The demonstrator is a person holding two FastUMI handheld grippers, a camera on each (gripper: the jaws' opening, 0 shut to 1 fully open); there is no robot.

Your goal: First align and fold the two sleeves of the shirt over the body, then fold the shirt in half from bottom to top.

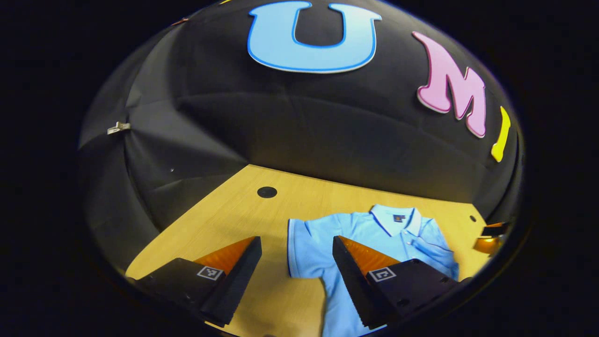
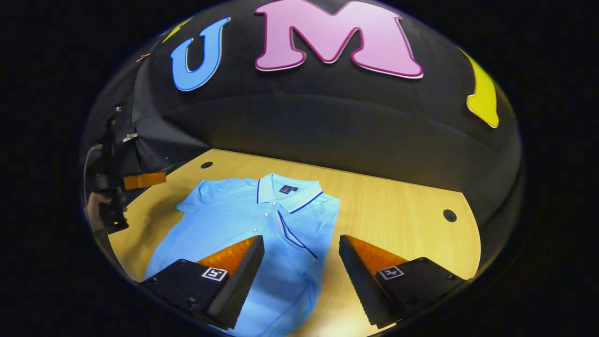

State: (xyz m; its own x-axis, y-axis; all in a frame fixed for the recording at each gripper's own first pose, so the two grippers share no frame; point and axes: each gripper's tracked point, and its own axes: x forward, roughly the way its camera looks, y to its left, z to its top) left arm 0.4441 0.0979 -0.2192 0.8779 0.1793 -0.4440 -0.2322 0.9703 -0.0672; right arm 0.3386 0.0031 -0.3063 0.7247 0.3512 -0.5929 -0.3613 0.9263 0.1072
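Counter: wooden, bearing the shirt.
Shirt: light blue polo, flat on the counter, collar toward the wall; one sleeve folded over the body.
Left tool: jaws apart, holding nothing, above the shirt's edge.
Right tool: jaws apart, holding nothing, above the shirt.

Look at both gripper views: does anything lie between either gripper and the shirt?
Nothing visible does. The blue shirt lies flat on the bare wooden table. The left gripper and right gripper both hang open directly above it.
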